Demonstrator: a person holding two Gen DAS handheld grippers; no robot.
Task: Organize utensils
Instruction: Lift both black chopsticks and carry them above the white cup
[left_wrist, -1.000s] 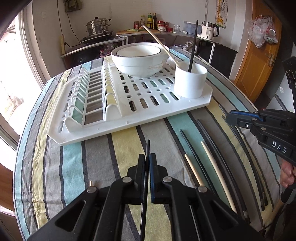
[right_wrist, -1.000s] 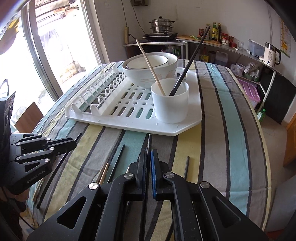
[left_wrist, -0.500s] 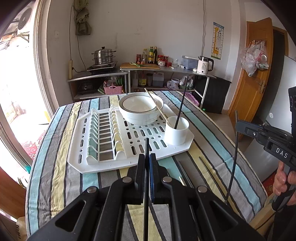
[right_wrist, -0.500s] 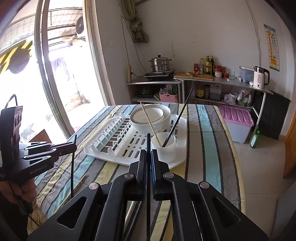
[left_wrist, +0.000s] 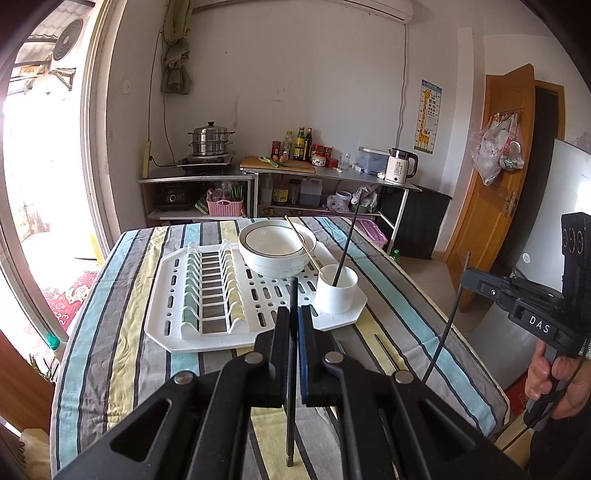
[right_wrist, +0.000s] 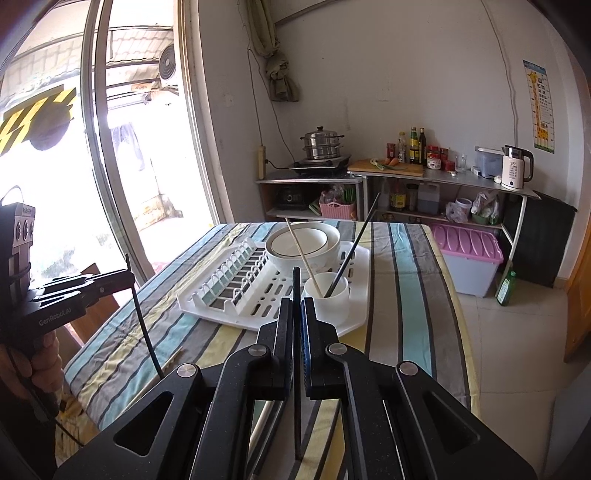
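Observation:
My left gripper (left_wrist: 293, 312) is shut on a black chopstick (left_wrist: 291, 413), held in the air above the striped table. My right gripper (right_wrist: 297, 301) is likewise shut on another black chopstick (right_wrist: 296, 417). Each shows in the other's view: the right gripper (left_wrist: 466, 275) at the right edge, the left gripper (right_wrist: 129, 275) at the left, both with a chopstick hanging down. Ahead, a white cup (left_wrist: 336, 295) (right_wrist: 327, 301) stands on the white drying rack (left_wrist: 221, 334) and holds a black and a wooden chopstick. A stack of white bowls (left_wrist: 275, 254) sits behind it.
More chopsticks (left_wrist: 386, 350) lie on the cloth near the rack, among them a wooden chopstick (right_wrist: 173, 356). A hand (left_wrist: 554, 376) grips the right tool. Beyond the table are a shelf with a steamer pot (left_wrist: 210, 138) and kettle (left_wrist: 400, 166), a pink-lidded box (right_wrist: 469, 254) and a door (left_wrist: 495, 192).
Both grippers have risen and tipped up, each lifting its black chopstick off the table. The rack and cup now look farther away and more of the room shows.

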